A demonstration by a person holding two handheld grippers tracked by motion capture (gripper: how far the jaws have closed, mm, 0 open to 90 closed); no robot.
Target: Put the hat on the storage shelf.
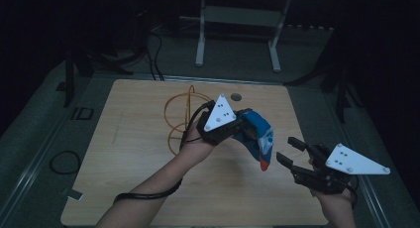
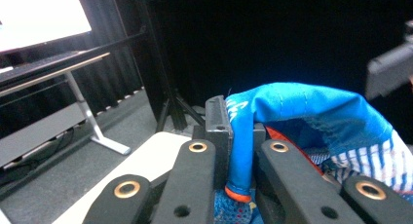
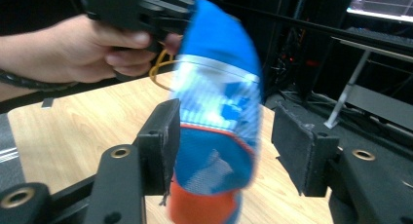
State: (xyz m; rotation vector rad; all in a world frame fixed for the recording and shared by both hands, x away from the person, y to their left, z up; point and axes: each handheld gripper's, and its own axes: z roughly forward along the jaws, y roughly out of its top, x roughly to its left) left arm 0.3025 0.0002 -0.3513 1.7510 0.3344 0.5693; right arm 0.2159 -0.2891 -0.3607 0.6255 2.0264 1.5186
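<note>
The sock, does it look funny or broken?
Not broken. The blue sock dangles in the air, pinched at its cuff by the left gripper, toe hanging down. The right gripper waits open beside it.

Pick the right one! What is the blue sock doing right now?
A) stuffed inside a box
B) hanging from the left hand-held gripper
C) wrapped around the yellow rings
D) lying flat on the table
B: the left hand-held gripper has its jaws shut on the sock's upper edge, and the rest dangles above the wooden table, with the right hand-held gripper open beside its toe.
</note>
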